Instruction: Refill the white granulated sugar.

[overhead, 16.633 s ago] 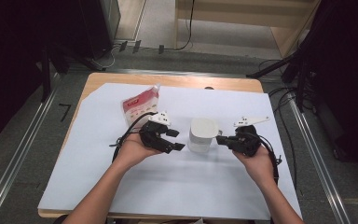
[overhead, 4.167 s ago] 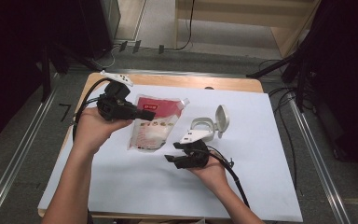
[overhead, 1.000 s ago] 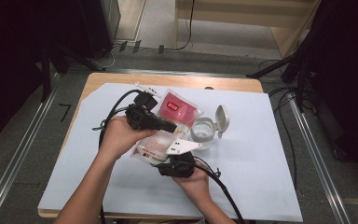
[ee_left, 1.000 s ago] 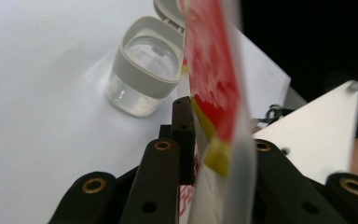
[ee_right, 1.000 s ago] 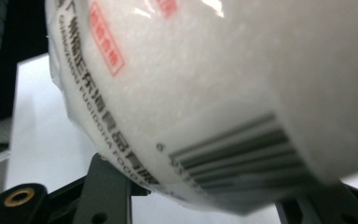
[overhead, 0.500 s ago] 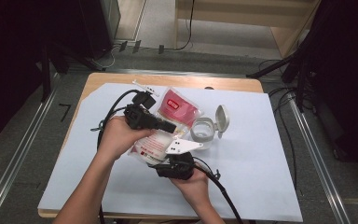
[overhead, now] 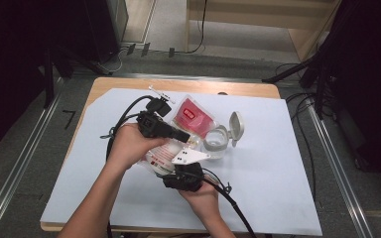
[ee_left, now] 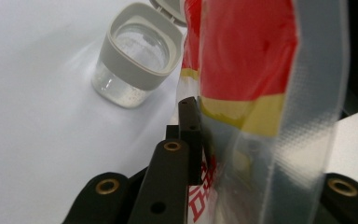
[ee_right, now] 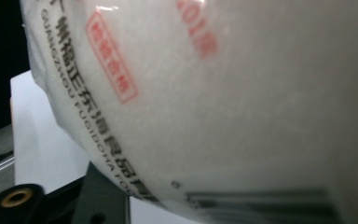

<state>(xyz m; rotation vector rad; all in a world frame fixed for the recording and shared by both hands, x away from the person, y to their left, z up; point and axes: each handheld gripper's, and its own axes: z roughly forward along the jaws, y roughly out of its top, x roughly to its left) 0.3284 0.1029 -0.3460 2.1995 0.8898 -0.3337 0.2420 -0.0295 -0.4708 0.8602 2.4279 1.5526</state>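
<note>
1. Wooden table (overhead: 129,85) under a white sheet (overhead: 278,163), dark floor and cables all round; work gathered near the middle of the sheet.
2. Landmark: small clear jar (overhead: 217,144) with a grey collar, lid (overhead: 236,122) flipped open and hinged back on the far-right side, mouth facing up (presumably ready to receive a pour). Seen also in the left gripper view (ee_left: 137,56), a few white grains lying at the bottom.
3. Just left of the jar: red-and-white pouch (overhead: 188,119) of white granules, lifted off the sheet and tipped, red top end leaning toward the jar's mouth without touching it as far as can be told.
4. Left gripper (overhead: 181,135) just left of the jar, jaws nearly together and pinching the pouch near its red top; in the left gripper view one black jaw pressed flat against the film (ee_left: 247,93). Judged purpose: steering the open end over the jar.
5. Right gripper (overhead: 181,166) below and left of the jar, jaws at a middling width, cradling the heavy white bottom of the pouch (ee_right: 214,93) pressed close against the camera. Judged purpose: carrying the weight and setting the tilt.
6. Likely step in hand: lining up the pouch mouth with the jar; risk of spilling grains onto the sheet beside the jar if tilted too soon.
</note>
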